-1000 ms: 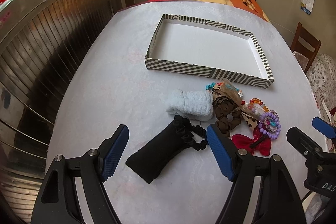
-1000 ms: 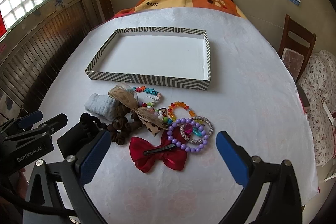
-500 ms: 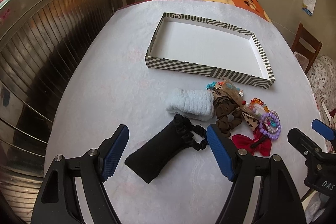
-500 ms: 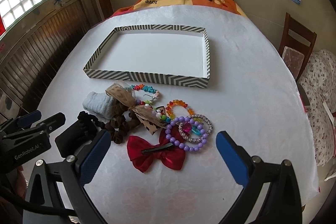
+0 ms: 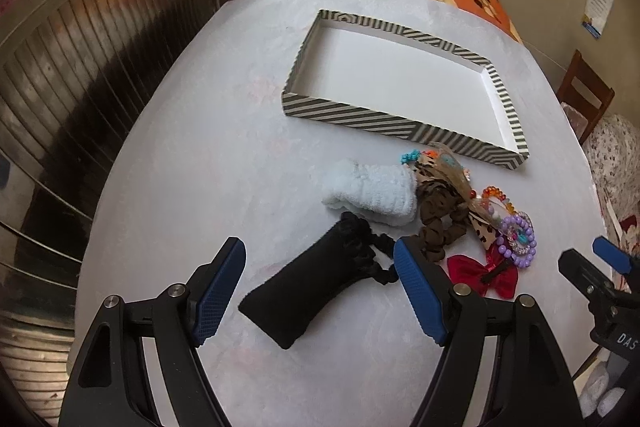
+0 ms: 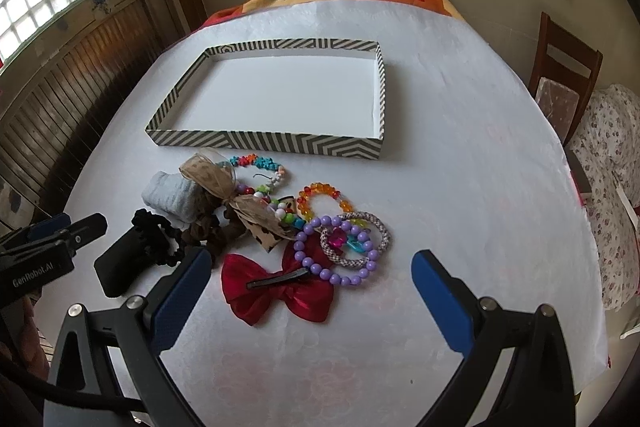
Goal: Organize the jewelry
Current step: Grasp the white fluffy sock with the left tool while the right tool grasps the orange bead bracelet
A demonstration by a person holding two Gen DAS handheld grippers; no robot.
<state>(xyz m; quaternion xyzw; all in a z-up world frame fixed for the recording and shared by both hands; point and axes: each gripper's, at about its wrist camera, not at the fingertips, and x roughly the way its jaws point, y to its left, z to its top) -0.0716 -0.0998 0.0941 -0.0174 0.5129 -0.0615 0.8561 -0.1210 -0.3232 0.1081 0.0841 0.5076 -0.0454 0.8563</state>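
From the left wrist, the left gripper [image 5: 320, 291] hangs with jaws apart over a black pouch [image 5: 312, 291] near the desk's [image 5: 200, 167] front edge, the striped tray [image 5: 352, 111] farther back. From the right wrist, the right gripper [image 6: 308, 303] hangs with jaws apart above a red bow [image 6: 276, 293]; a purple bracelet [image 6: 334, 251] touches the bow, with other jewelry heaped between bow and tray [image 6: 264, 143].

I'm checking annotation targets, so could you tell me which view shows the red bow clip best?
The right wrist view: the red bow clip lies whole and near. In the left wrist view it is small, partly behind a finger.
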